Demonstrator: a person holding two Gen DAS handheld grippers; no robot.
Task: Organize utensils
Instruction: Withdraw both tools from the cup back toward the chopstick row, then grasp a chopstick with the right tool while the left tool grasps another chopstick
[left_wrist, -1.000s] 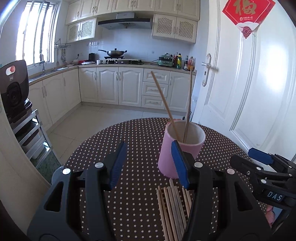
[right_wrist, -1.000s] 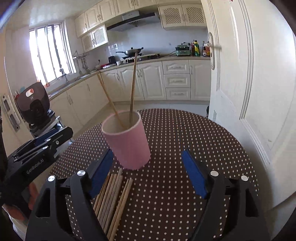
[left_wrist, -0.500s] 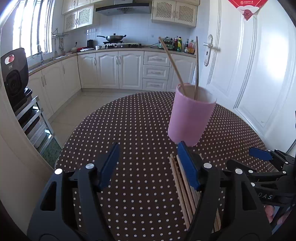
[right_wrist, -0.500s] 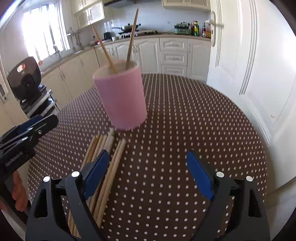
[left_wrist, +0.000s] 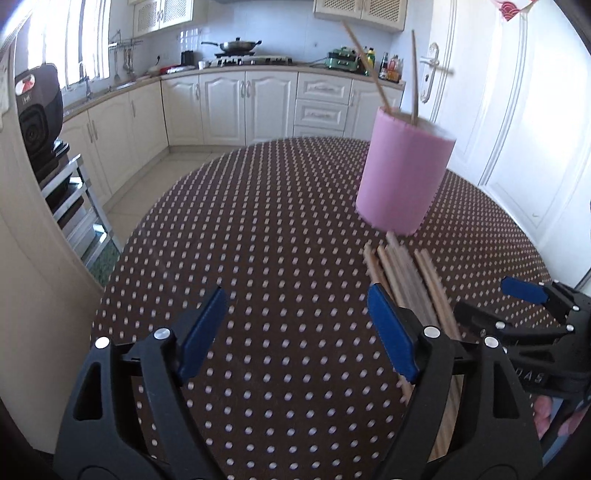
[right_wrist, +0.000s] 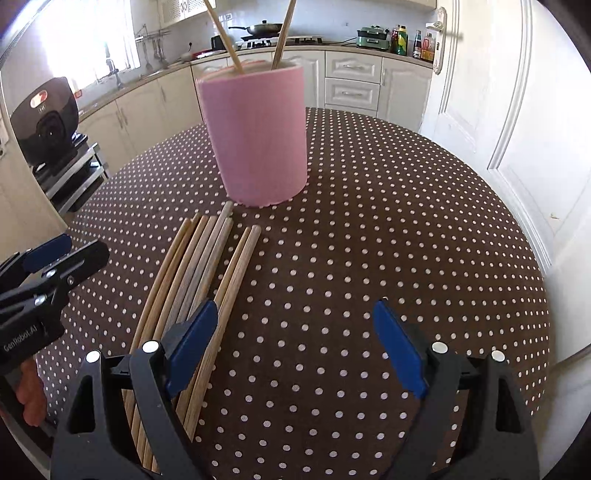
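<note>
The round worktop (right_wrist: 369, 221) was covered with a dark brown cloth with small white dots. On it stood a pink cylinder cup (right_wrist: 258, 136) with a soft, matte wall, and two thin wooden chopsticks (right_wrist: 282, 33) leaned out of it; their upper ends were cut off by the frame in the right wrist view. At 6 o'clock from the cup, a bundle of loose chopsticks (right_wrist: 207, 266), pale wood with round ends, lay flat; their near ends were hidden under the tongs. The left tongs (left_wrist: 295, 332) had blue pads and were opening, with only bare cloth between them. The right tongs (right_wrist: 295, 347) stood wide apart and held nothing; its left pad was over the bundle. Whether it touched the sticks, I could not tell.
</note>
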